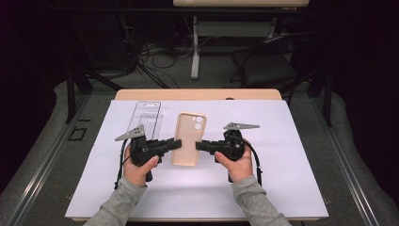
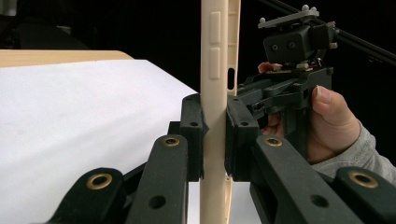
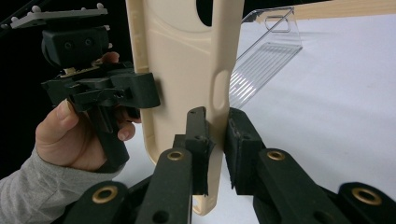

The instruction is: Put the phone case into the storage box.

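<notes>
A beige phone case (image 1: 188,138) is held over the white sheet between both grippers. My left gripper (image 1: 176,144) is shut on its left edge, and in the left gripper view the jaws clamp the case's side wall (image 2: 215,93) at the gripper's mouth (image 2: 215,135). My right gripper (image 1: 199,145) is shut on the opposite edge. The right gripper view has its jaws pinching the case (image 3: 187,60) around the side slot, at the gripper (image 3: 217,140). The left gripper (image 3: 140,91) appears beyond the case there, and the right gripper (image 2: 254,95) appears beyond it in the left gripper view.
A clear plastic package (image 1: 146,116) lies on the white sheet (image 1: 282,165) to the back left of the case, also visible as the clear package (image 3: 266,60). The wooden table edge (image 1: 197,94) runs along the back. Chairs and cables sit on the floor beyond.
</notes>
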`<state>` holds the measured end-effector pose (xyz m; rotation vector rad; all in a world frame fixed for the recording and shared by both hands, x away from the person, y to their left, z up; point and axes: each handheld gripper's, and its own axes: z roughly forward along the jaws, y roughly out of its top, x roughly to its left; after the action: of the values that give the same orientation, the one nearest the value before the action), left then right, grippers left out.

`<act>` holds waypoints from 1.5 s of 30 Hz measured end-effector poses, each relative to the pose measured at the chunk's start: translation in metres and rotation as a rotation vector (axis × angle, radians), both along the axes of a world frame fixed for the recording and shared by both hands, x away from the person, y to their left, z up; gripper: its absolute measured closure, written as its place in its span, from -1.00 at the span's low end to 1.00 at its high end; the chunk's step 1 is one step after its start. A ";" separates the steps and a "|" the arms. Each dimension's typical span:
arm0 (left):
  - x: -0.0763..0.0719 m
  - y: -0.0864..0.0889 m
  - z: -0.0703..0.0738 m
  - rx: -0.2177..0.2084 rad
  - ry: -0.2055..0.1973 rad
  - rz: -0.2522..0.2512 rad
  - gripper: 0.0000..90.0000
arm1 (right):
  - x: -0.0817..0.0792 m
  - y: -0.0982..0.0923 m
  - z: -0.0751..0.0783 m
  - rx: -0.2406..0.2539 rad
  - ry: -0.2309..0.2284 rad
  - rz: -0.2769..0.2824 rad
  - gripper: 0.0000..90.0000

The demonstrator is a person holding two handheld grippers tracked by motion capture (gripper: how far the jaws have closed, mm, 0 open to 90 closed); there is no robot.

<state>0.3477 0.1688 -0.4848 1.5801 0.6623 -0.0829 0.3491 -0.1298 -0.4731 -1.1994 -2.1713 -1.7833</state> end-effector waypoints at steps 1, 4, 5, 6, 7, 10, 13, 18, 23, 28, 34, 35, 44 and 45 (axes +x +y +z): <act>0.000 0.000 0.000 0.000 0.000 0.000 0.79 | 0.000 0.000 0.000 0.000 0.002 -0.001 0.80; 0.000 0.000 0.000 0.001 0.000 0.000 0.79 | 0.000 0.000 0.000 0.001 0.007 -0.005 0.80; 0.000 0.000 0.000 0.003 -0.001 0.000 0.79 | 0.000 0.000 0.000 0.003 0.009 -0.006 0.80; 0.000 0.000 0.000 0.002 0.000 0.000 0.79 | 0.000 0.000 -0.001 0.002 0.011 -0.007 0.80; 0.000 0.000 0.000 0.003 -0.001 -0.001 0.79 | 0.000 0.000 -0.001 0.002 0.014 -0.009 0.80; 0.000 0.000 0.000 0.005 -0.005 0.003 0.79 | -0.001 0.000 0.000 0.006 0.027 -0.015 0.80; 0.000 0.000 0.000 0.007 -0.005 0.003 0.79 | -0.001 0.000 0.000 0.008 0.031 -0.018 0.80; 0.000 -0.001 0.000 0.012 -0.007 0.003 0.78 | -0.001 0.000 -0.001 0.007 0.034 -0.021 0.80; -0.001 -0.001 0.000 0.016 -0.008 0.002 0.78 | -0.001 0.000 -0.001 0.002 0.031 -0.022 0.81; -0.001 -0.001 0.000 0.018 -0.008 0.001 0.78 | -0.001 0.000 -0.001 0.005 0.035 -0.020 0.81; -0.001 -0.001 0.000 0.020 -0.008 0.002 0.78 | -0.001 -0.001 -0.001 0.005 0.036 -0.016 0.81; -0.001 -0.002 0.000 0.020 -0.009 0.003 0.78 | -0.001 -0.001 -0.001 0.005 0.035 -0.017 0.81; -0.001 -0.002 0.000 0.020 -0.010 0.004 0.78 | -0.002 0.000 -0.001 0.006 0.033 -0.023 0.81; -0.001 -0.002 0.000 0.019 -0.011 0.006 0.78 | -0.002 0.000 -0.001 0.006 0.032 -0.023 0.81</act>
<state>0.3464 0.1670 -0.4851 1.5958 0.6611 -0.0631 0.3476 -0.1302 -0.4742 -1.2481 -2.1418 -1.7655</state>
